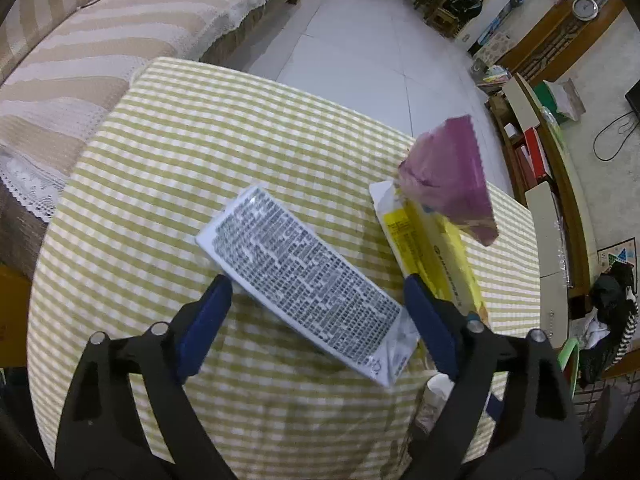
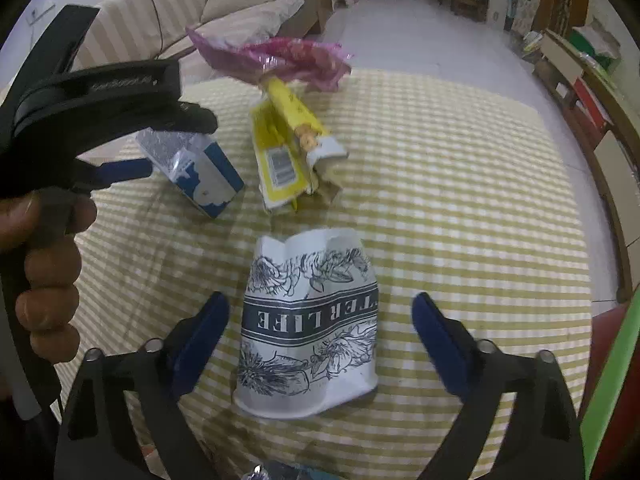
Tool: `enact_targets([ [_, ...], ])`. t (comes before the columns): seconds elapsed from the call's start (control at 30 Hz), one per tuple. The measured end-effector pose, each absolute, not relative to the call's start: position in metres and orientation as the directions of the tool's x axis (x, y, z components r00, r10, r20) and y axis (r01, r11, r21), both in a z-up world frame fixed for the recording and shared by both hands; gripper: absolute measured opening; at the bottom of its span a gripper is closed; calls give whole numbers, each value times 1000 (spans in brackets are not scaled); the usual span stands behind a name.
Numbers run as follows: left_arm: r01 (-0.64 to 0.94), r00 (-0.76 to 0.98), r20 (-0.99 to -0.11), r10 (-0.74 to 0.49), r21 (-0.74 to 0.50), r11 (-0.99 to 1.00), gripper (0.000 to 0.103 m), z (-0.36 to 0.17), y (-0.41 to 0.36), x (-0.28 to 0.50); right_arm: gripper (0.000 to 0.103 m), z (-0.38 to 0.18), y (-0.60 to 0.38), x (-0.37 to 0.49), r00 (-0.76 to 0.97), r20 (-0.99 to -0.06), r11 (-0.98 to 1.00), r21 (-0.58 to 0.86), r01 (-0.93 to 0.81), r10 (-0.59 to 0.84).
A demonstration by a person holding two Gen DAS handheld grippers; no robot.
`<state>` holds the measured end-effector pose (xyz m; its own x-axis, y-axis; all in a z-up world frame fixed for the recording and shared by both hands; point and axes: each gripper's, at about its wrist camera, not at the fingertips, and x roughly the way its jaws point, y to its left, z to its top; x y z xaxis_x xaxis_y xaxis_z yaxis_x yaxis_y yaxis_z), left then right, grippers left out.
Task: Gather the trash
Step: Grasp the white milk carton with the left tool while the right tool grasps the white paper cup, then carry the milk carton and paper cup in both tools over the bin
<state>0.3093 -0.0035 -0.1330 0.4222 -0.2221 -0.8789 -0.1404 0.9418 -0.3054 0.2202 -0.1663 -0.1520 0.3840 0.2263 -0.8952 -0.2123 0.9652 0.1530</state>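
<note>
Cup between right gripper fingers

- A table under a green-and-white checked cloth carries everything.
- A white carton covered in grey print lies flat on the cloth.
- Just beside it lies a torn yellow box, with a crumpled purple wrapper at its far end.
- Nearer, a crushed paper cup with flower drawings lies on its side.
</note>
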Motion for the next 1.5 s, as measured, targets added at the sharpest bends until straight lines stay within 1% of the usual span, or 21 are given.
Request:
enact_targets([
  [0.07, -125, 422, -873, -246, -324, 938, 77, -134, -6, 310, 76, -157, -165, 220, 371, -900, 963, 153, -221, 228],
  [0.13, -93, 420, -864, -278, -346, 934, 65, -134, -8, 310, 71, -157, -165, 218, 379, -897, 961, 147, -233, 229],
  [0.17, -77, 420, -861, -288, -350, 934, 62, -133, -9, 310, 66, -157, -165, 217, 380, -895, 960, 147, -239, 232],
  [0.23, -49, 419, -858, -298, -349, 936, 53, -130, -12, 309, 65, -155, -165, 216, 377, -895, 959, 153, -240, 237],
  [0.4, -17, 416, -857, -306, -343, 939, 42, -123, -10, 302, 63, -148, -176, 208, 380, -891, 958, 170, -229, 249],
  [0.8, 13, 433, -864, -256, -278, 961, 41, -102, 12, 265, 63, -123, -189, 195, 431, -870, 964, 159, -212, 238],
  [0.87, 15, 427, -874, -232, -250, 968, 40, -101, 14, 259, 63, -118, -190, 192, 440, -866, 964, 157, -212, 238],
  [1.03, 2, 382, -906, -183, -197, 980, 41, -112, 18, 248, 63, -109, -192, 182, 449, -864, 967, 149, -208, 229],
  [1.1, -2, 372, -915, -154, -167, 986, 41, -117, 9, 256, 63, -105, -192, 178, 454, -862, 968, 146, -206, 226],
  [1.3, -32, 346, -928, -137, -158, 987, 43, -133, 9, 274, 63, -98, -193, 173, 468, -857, 971, 138, -195, 216],
  [1.33, -40, 336, -932, -138, -160, 986, 42, -136, 10, 276, 63, -97, -194, 173, 471, -855, 972, 139, -191, 215],
  [1.4, -35, 339, -930, -144, -165, 986, 35, -136, 13, 276, 63, -95, -196, 174, 480, -851, 973, 140, -185, 214],
  [1.5, -22, 348, -926, -148, -166, 986, 35, -131, 15, 271, 63, -93, -201, 174, 488, -846, 974, 146, -175, 214],
])
